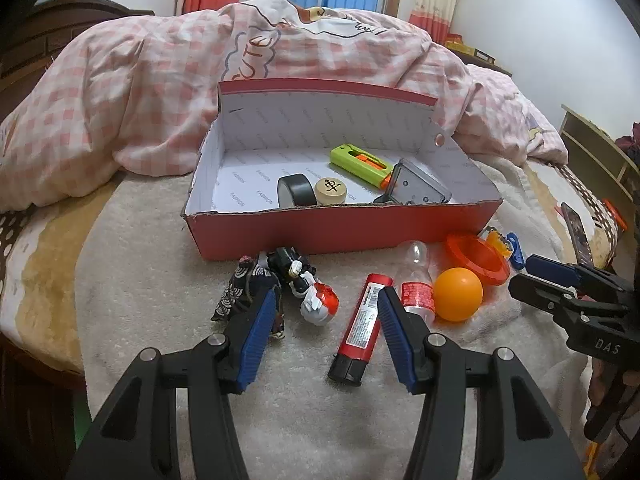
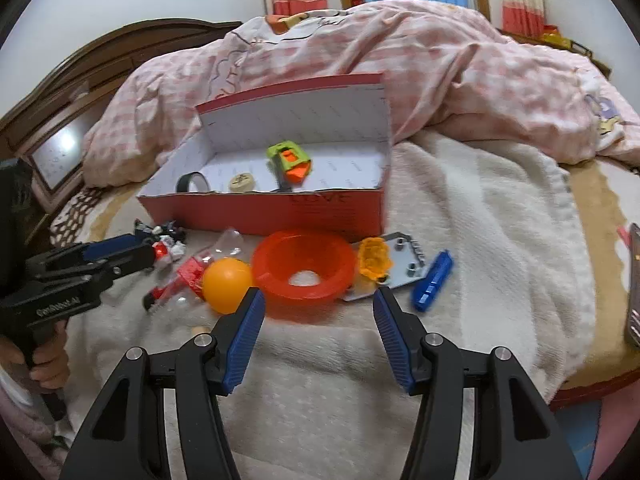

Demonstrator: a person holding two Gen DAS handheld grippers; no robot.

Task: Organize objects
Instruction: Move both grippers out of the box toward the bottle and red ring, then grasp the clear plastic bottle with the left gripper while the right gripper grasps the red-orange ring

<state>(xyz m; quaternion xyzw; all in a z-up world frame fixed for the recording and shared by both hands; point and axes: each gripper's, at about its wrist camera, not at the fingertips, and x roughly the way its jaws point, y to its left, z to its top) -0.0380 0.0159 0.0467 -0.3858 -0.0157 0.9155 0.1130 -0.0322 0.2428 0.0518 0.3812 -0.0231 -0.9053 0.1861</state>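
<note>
Jaws of both grippers gape above scattered toys [image 1: 316,292].

A bed carries everything, spread with a cream fleece blanket [image 1: 168,280], and an open red cardboard box [image 1: 344,228] sits on that blanket with a pink checked quilt [image 1: 132,92] heaped behind it. In front of the box, from its left end to its right, lie a black, white and red robot toy [image 1: 308,284], a red tube with a black cap [image 1: 360,328], a small clear bottle with a red label [image 1: 418,280] and an orange ball [image 1: 458,290]. Past the ball, off the box's front right corner, lie an orange-red funnel [image 2: 306,266], a yellow toy piece [image 2: 374,260] on a grey plate [image 2: 404,258], and a blue clip [image 2: 434,274].
</note>
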